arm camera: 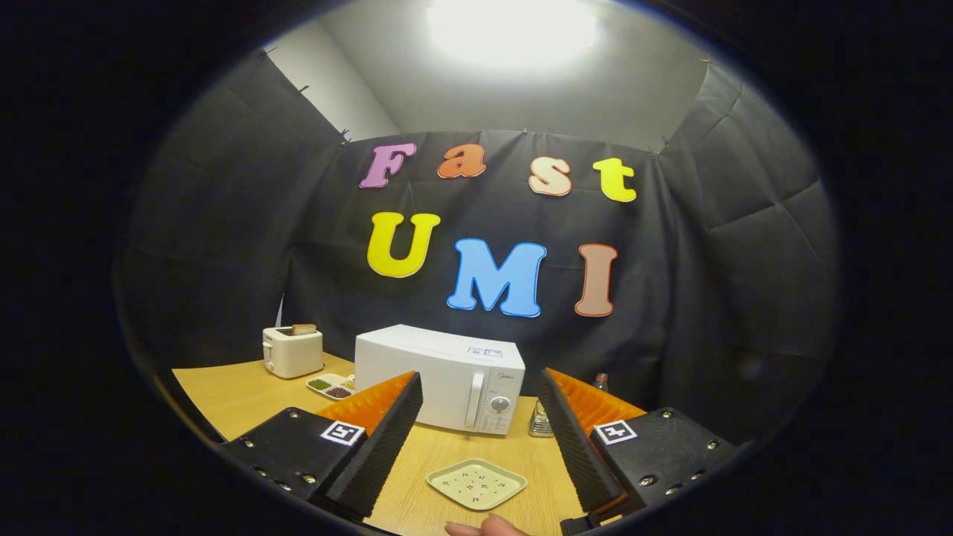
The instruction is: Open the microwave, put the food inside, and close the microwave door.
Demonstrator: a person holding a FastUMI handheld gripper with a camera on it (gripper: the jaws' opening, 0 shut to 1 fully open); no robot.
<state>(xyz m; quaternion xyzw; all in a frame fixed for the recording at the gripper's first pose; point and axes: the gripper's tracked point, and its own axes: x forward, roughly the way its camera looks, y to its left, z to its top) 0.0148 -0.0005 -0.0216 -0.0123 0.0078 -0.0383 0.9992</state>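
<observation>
So, microwave sits on the wooden table w/ its door shut, handle and knob on the side nearer the gripper's right finger. Gripper hangs above the table in front of the microwave, fingers spread wide apart, nothing between the pads, no contact w/ anything. Pale square plate lies on the table in front of the microwave, between the fingers and below them; small dark specks on it, can't tell what they are. A fingertip pokes in at the near edge, just in front of the plate. Left of the microwave: white toaster w/ a slice of bread sticking out the top, and closer in, a small divided dish w/ green and dark bits. Right of the microwave: a glass shaker, touching nothing, and a bottle cap showing behind the right finger.
</observation>
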